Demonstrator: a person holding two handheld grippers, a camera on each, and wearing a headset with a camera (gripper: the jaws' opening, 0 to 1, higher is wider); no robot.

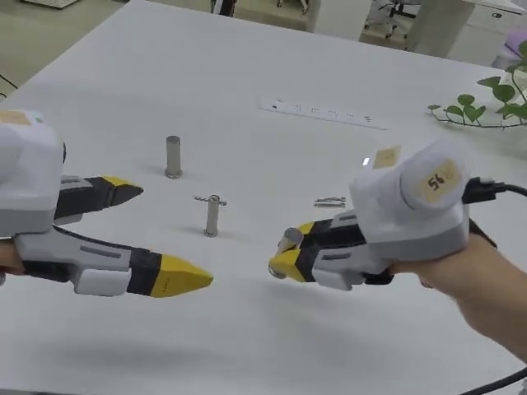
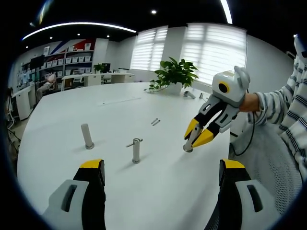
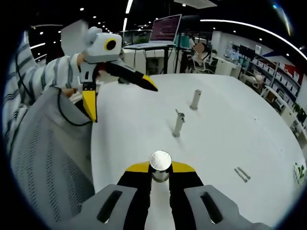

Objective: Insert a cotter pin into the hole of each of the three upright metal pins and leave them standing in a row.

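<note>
The right claw [image 1: 280,262] is clamped on a short grey metal pin [image 1: 289,240], low near the white surface's [image 1: 247,346] near edge; contact with it cannot be told. The left claw [image 1: 169,237] hangs with jaws wide apart, holding nothing. Between them, farther in, a second grey metal pin [image 1: 212,220] stands upright with a thin wire cotter pin [image 1: 210,200] through its top. A bare grey metal pin [image 1: 173,156] stands beyond. A loose wire cotter pin [image 1: 329,202] lies flat to the right. A white power strip [image 1: 323,113] lies toward the far edge.

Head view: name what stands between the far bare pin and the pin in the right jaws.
One upright pin with a cotter pin through its top; the left gripper view shows it too.
</note>
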